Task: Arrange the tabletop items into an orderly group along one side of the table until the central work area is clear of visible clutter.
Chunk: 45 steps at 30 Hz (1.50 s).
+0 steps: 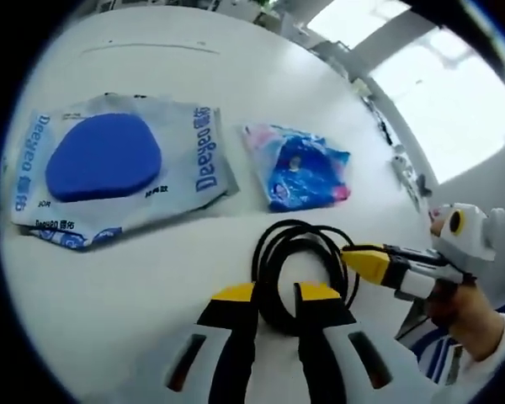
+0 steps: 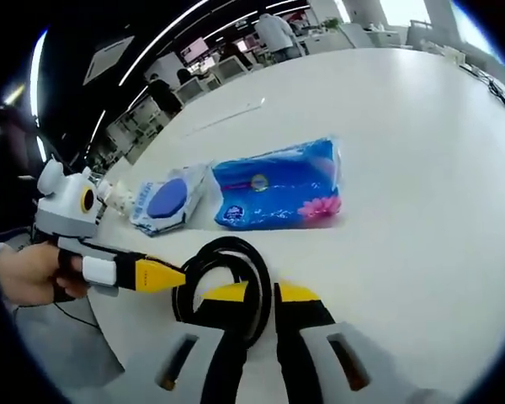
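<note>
White tabletop (image 1: 151,278) is noted beneath both tools. A coiled black cable (image 1: 299,278) lies directly ahead of the left gripper (image 1: 275,295), part of its loop passing between the slightly parted jaws, not clamped. The right gripper (image 2: 261,295) meets it from the opposite side, jaws nearly together across the loop; grip cannot be confirmed. Two packets lie beyond, well apart.

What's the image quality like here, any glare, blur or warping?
Left gripper view: the window at upper right is blown out to white, the table is evenly lit with faint shadows, and the wipes pack bows near the rim from fisheye. Right gripper view: ceiling lights streak white, the background office is soft, and the cable is sharp.
</note>
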Motion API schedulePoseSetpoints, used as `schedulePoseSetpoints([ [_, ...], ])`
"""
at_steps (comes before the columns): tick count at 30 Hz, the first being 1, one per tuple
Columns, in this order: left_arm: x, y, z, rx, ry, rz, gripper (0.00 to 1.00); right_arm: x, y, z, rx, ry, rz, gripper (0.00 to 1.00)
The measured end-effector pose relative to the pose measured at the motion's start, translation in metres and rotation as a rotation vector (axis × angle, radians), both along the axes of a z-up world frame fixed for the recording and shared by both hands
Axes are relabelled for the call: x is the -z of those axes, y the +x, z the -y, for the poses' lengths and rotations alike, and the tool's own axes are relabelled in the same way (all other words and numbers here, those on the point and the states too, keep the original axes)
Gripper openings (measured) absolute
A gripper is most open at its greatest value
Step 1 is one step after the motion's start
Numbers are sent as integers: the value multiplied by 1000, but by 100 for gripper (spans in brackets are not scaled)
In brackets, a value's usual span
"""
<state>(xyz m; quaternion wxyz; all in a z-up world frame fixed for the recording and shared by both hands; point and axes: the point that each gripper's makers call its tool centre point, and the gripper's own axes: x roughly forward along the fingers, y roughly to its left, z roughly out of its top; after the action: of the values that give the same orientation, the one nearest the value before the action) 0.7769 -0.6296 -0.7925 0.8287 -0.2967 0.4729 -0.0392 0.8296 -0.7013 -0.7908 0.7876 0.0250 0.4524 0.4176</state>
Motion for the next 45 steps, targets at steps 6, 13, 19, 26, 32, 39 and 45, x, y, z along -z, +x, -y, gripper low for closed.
schedulePoseSetpoints([
  [6,-6,-2,-6,42,61,30,41,-4,2,-3,-36,3,71,21],
  [13,-14,-6,-10,122,95,78,56,-16,-5,-6,-85,37,128,49],
  [19,-22,-13,-23,120,101,105,70,-32,-11,-5,-154,43,194,64],
  [26,-36,-24,-42,74,91,116,86,-54,-25,-8,-166,77,208,87],
  [32,-46,-36,-57,76,100,134,90,-56,-23,-1,-164,64,211,87],
  [39,-66,-59,-83,60,104,169,89,-67,-34,8,-166,44,224,86],
  [45,-78,-81,-117,-43,91,183,89,-74,-41,14,-134,46,227,85],
])
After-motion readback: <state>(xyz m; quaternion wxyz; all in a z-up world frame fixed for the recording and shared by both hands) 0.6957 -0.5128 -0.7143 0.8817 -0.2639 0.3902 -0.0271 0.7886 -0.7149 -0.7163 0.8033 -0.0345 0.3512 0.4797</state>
